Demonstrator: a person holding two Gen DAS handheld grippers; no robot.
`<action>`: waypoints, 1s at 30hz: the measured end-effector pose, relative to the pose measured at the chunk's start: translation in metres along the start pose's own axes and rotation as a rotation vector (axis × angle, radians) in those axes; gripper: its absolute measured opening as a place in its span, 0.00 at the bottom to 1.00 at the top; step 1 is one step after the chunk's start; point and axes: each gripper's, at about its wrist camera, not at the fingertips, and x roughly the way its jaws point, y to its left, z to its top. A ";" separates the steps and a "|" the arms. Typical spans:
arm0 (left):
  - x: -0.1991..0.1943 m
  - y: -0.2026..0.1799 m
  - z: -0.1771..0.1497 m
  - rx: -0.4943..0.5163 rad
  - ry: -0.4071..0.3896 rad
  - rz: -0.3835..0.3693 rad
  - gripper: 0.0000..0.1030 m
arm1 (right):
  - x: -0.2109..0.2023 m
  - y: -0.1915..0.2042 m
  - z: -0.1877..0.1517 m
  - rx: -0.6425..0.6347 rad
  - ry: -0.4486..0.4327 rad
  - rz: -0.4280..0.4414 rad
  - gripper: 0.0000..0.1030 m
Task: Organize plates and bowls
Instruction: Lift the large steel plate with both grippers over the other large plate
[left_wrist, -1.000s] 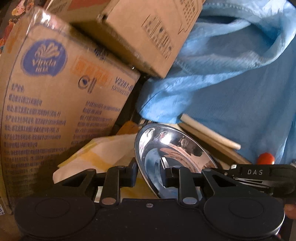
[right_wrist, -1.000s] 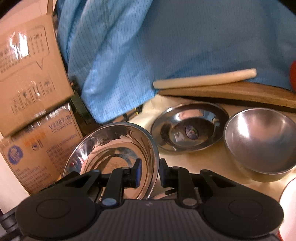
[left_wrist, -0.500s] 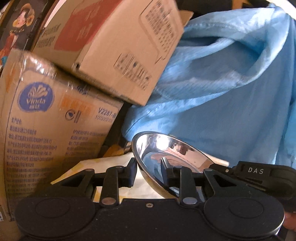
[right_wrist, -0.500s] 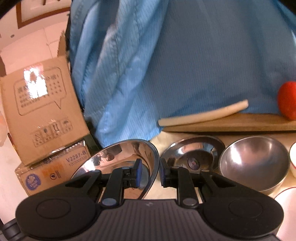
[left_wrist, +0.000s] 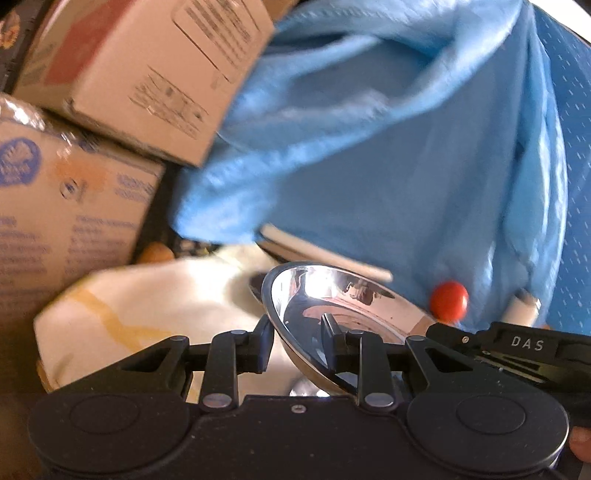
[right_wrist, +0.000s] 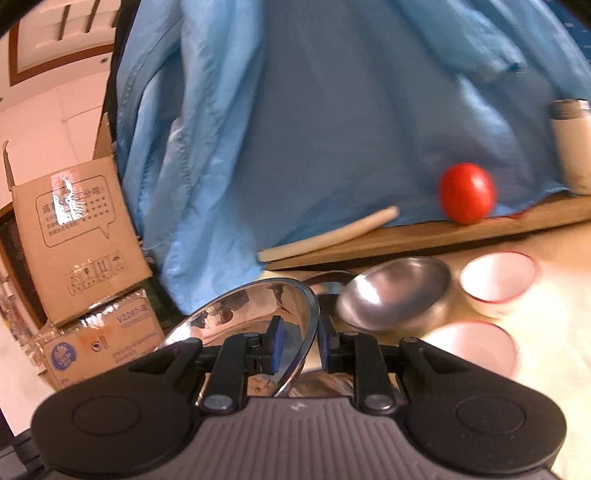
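Note:
Both grippers hold one shiny steel bowl (left_wrist: 347, 310), lifted above the table. My left gripper (left_wrist: 297, 349) is shut on its left rim. My right gripper (right_wrist: 297, 343) is shut on the opposite rim of the same bowl (right_wrist: 251, 314). In the right wrist view a matte steel bowl (right_wrist: 395, 295) sits on the table just beyond, with a steel plate (right_wrist: 328, 278) partly hidden behind the held bowl. A white red-rimmed bowl (right_wrist: 498, 282) stands to the right, and a white red-rimmed plate (right_wrist: 476, 347) lies nearer.
A blue garment (right_wrist: 332, 129) hangs behind the table. A wooden board (right_wrist: 424, 236) carries a rolling pin (right_wrist: 328, 236), a red tomato (right_wrist: 467, 192) and a white jar (right_wrist: 572, 144). Cardboard boxes (left_wrist: 74, 166) are stacked at the left. A cream cloth (left_wrist: 155, 295) covers the table.
Both grippers have raised the shiny bowl and carried it to the right. The tomato and white bowls have come into view.

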 end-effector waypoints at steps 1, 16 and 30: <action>0.000 -0.002 -0.004 0.008 0.016 -0.006 0.28 | -0.006 -0.003 -0.004 0.000 -0.004 -0.013 0.23; 0.005 -0.028 -0.045 0.197 0.106 0.027 0.28 | -0.031 -0.019 -0.060 -0.045 -0.006 -0.204 0.25; 0.010 -0.032 -0.049 0.248 0.117 0.032 0.31 | -0.025 -0.010 -0.067 -0.110 0.009 -0.263 0.29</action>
